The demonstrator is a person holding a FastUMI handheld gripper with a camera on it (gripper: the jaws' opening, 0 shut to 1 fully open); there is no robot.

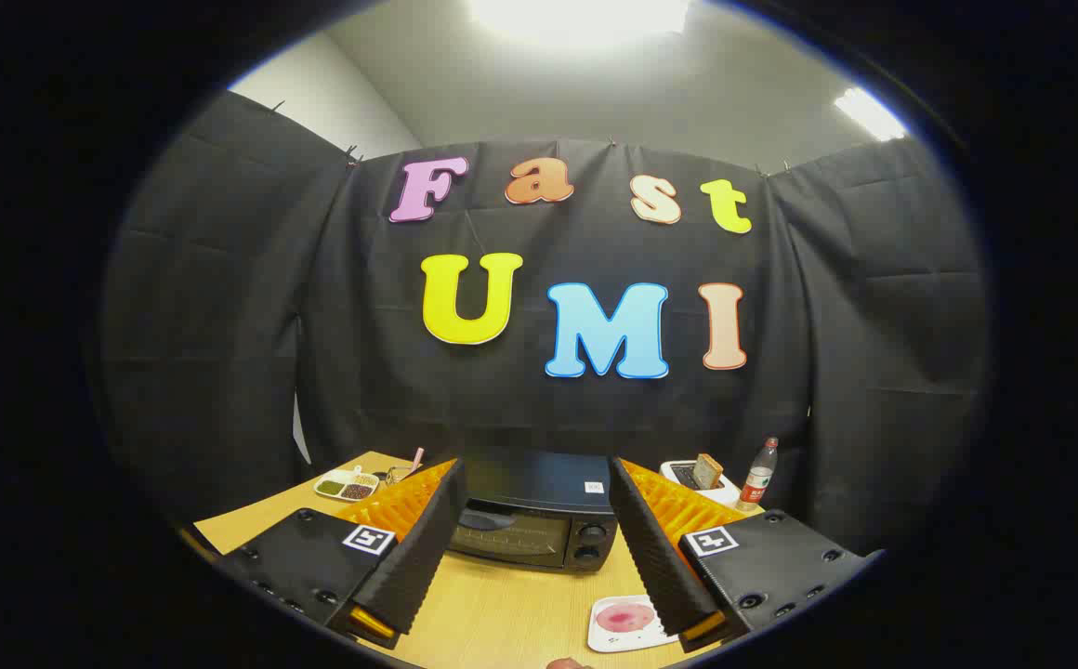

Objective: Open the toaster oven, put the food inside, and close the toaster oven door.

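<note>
Item: my tongs (539, 557), wide apart, empty. Toaster oven (532, 520) shut, on table (502, 613) between and beyond fingers. Food plate (627, 623) near; risk, I judged: clipping it while reaching for door

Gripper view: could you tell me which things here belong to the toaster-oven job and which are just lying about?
Belongs to the job:
- toaster oven, door shut, beyond the fingers
- white plate with pink food, near the fingers
- gripper, fingers open, holding nothing

Just lying about:
- toaster with a bread slice
- bottle
- divided dish
</note>
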